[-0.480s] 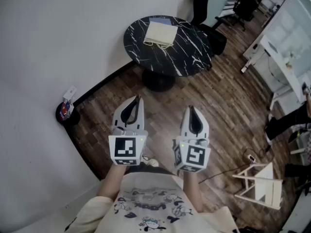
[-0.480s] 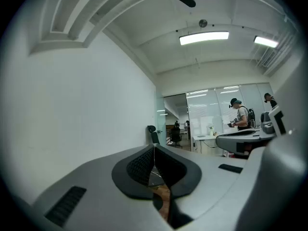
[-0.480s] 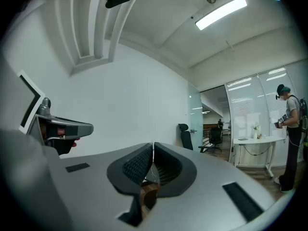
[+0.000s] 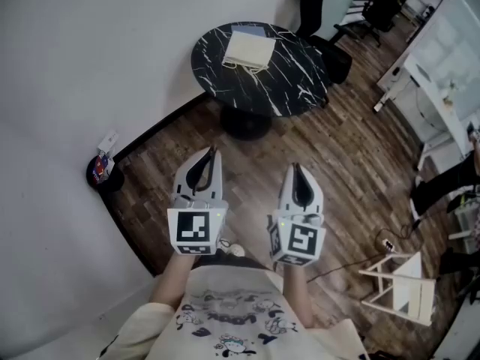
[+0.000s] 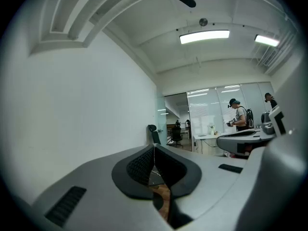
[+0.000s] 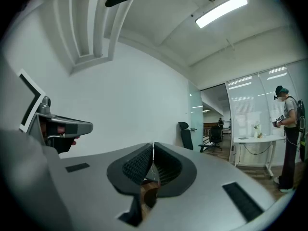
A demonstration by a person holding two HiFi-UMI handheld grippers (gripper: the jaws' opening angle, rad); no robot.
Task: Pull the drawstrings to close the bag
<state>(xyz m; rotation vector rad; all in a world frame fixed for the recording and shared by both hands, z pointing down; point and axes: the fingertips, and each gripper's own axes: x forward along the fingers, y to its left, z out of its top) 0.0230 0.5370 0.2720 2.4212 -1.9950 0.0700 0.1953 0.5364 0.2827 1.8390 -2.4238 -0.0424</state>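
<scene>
A cream drawstring bag (image 4: 249, 50) lies flat on the far side of a round black marble table (image 4: 292, 81), its cords trailing at the near edge. My left gripper (image 4: 214, 150) and right gripper (image 4: 293, 166) are held level side by side over the wood floor, well short of the table. Both are shut with nothing between the jaws. In the left gripper view the left gripper (image 5: 154, 147) has its pads meeting; in the right gripper view the right gripper (image 6: 153, 145) is the same. The bag shows in neither gripper view.
A white wall (image 4: 90, 66) runs along the left. A small black bin (image 4: 100, 174) stands by it. Office chairs (image 4: 309, 6) stand behind the table. A white wooden stand (image 4: 401, 287) and a cable lie on the floor at the right. A person (image 6: 288, 134) stands far off.
</scene>
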